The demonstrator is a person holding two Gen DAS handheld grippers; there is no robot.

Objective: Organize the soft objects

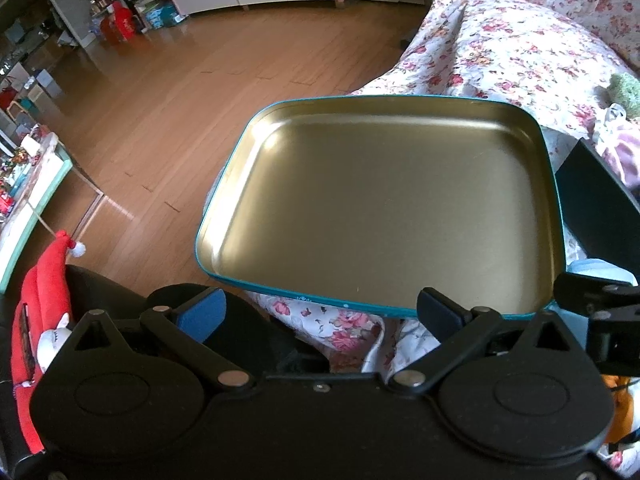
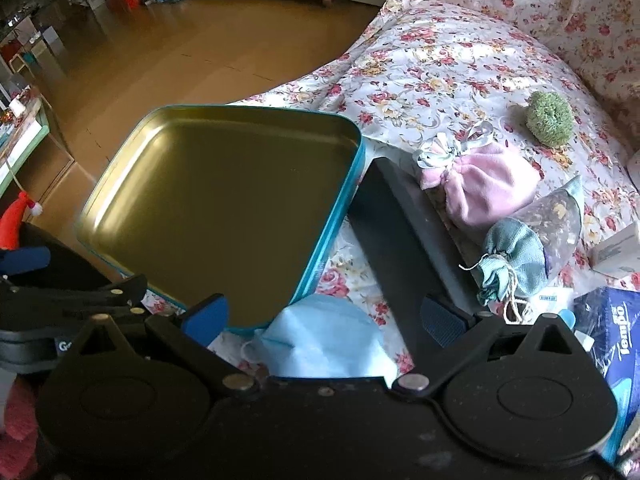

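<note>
Tin (image 2: 224, 216) sat bare on flowery cover, nothing inside yet. Pink pouch (image 2: 480, 192), green pouch (image 2: 516, 264), fuzzy ball (image 2: 550, 124), blue mask (image 2: 324, 340) waited beside tin. Your left gripper (image 1: 320, 312) and right gripper (image 2: 324, 312) gaped wide, holding nothing. All sorting left.

Both views look forward and down along their claws from close above a flowered bed cover (image 2: 440, 60), facing out toward the wood floor (image 1: 160, 100) and far cabinets. The left wrist view sits over the tin (image 1: 380, 200), which fills its centre. The right wrist view sits further right, with the tin (image 2: 220, 208) at left and pouches at right. Both share the tin, floor and cover.
</note>
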